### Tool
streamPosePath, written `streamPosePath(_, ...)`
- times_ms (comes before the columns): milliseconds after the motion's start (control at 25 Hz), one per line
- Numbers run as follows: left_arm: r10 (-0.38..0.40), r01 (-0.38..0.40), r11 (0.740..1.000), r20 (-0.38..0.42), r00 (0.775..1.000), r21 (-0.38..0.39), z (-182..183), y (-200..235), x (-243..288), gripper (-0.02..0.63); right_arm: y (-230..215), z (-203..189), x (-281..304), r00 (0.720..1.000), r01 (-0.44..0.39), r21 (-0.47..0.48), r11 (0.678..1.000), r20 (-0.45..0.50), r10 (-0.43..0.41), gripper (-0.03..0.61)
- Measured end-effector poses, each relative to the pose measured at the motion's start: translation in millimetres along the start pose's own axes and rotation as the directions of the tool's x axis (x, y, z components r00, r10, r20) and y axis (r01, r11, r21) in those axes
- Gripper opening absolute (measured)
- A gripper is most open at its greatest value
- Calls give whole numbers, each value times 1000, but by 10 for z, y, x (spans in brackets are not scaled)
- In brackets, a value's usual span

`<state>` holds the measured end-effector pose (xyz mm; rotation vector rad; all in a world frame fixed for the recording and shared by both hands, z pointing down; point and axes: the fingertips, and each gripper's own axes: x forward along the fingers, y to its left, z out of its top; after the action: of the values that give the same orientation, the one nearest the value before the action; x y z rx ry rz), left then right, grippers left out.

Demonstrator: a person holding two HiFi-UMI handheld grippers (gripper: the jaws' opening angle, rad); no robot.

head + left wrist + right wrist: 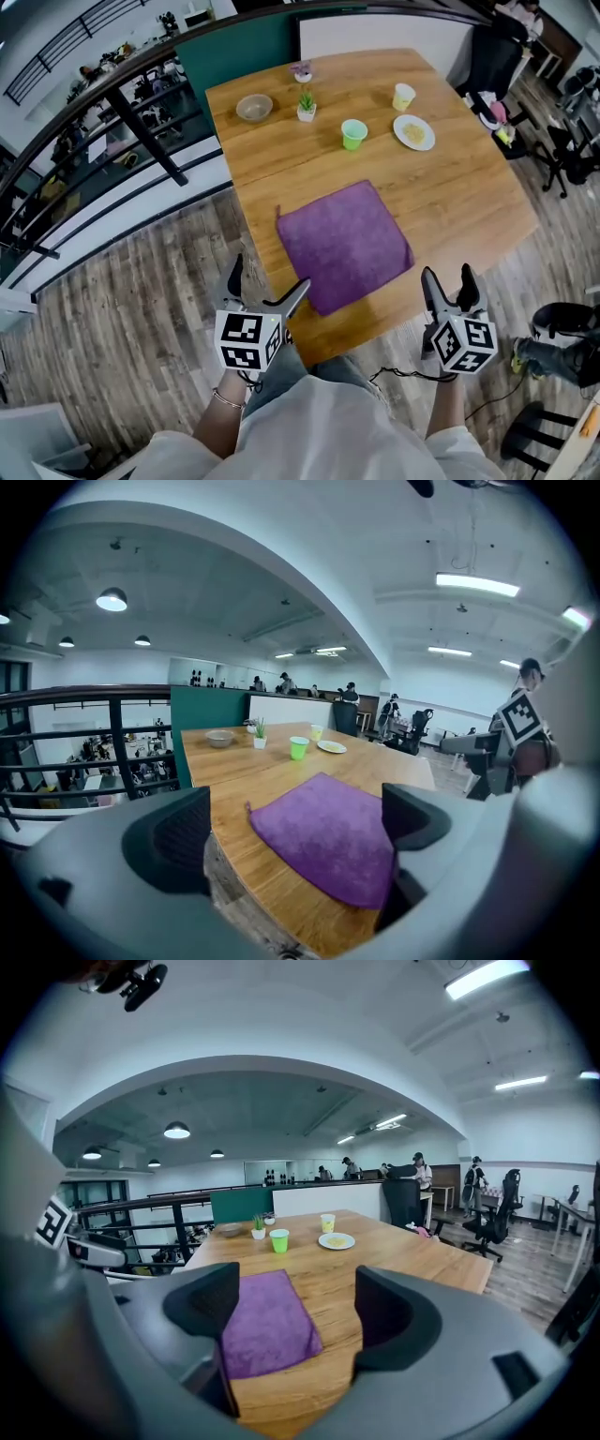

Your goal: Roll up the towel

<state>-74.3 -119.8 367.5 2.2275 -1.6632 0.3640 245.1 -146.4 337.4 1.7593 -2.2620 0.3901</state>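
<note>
Approach step; rolling not begun. Left gripper (270,281) and right gripper (447,281), jaws apart and empty, hang off the table's (412,300) near edge. Purple towel (344,246) lies flat just beyond, at 1 o'clock from the left gripper; its near hem needs pinching next. Bare wood separates it from green cup (353,133) and plate (413,131) at 12 o'clock.

Large wooden table (469,206) on a grey plank floor (141,309). Black metal railing (117,742) along the table's left side, a teal panel (239,52) and a white panel (375,33) at its far end. White arched ceiling (281,1044) overhead, with round lamps (112,599) and long strip lights (476,584), all lit. Black office chairs (494,1218) well off to the right, on the same floor.
</note>
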Motion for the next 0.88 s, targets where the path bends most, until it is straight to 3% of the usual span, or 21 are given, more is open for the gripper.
streamPosePath(240, -48, 49, 999, -36, 998, 21, -92, -92, 60, 500, -52, -116, 102, 995, -61, -99, 993, -86, 52, 359)
streamPosePath(400, -91, 94, 995, -81, 993, 42, -212, -180, 113, 428, -51, -247, 220, 978, -150, -210, 966, -175, 114, 307)
streamPosePath(680, -160, 180, 979, -184, 970, 97, -449, -334, 215, 282, 70, -554, 421, 899, -378, -330, 865, -356, 257, 252)
streamPosePath(760, -188, 216, 970, -220, 957, 110, -526, -406, 244, 229, 95, -648, 473, 866, -446, -363, 818, -407, 291, 235)
streamPosePath(880, -233, 278, 951, -272, 934, 138, -657, -546, 277, 212, 116, -767, 548, 817, -537, -413, 735, -471, 332, 220)
